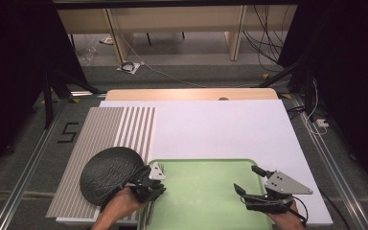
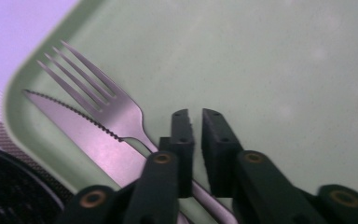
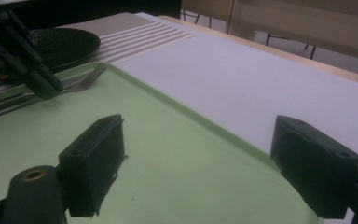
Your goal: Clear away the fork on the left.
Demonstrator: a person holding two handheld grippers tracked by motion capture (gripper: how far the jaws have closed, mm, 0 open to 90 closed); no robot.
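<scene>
Your left gripper hangs slightly parted over the fork handle — thin, stiff, slippery steel; pinch mid-handle. Your right gripper gapes, holding nothing.

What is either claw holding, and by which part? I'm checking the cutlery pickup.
Nothing. The left claw stands slightly parted over the fork handle; the right claw is open.

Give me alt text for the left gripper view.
The left gripper hovers with its jaws slightly apart over the handle of a fork lying beside a serrated knife at the corner of a green tray.
</scene>
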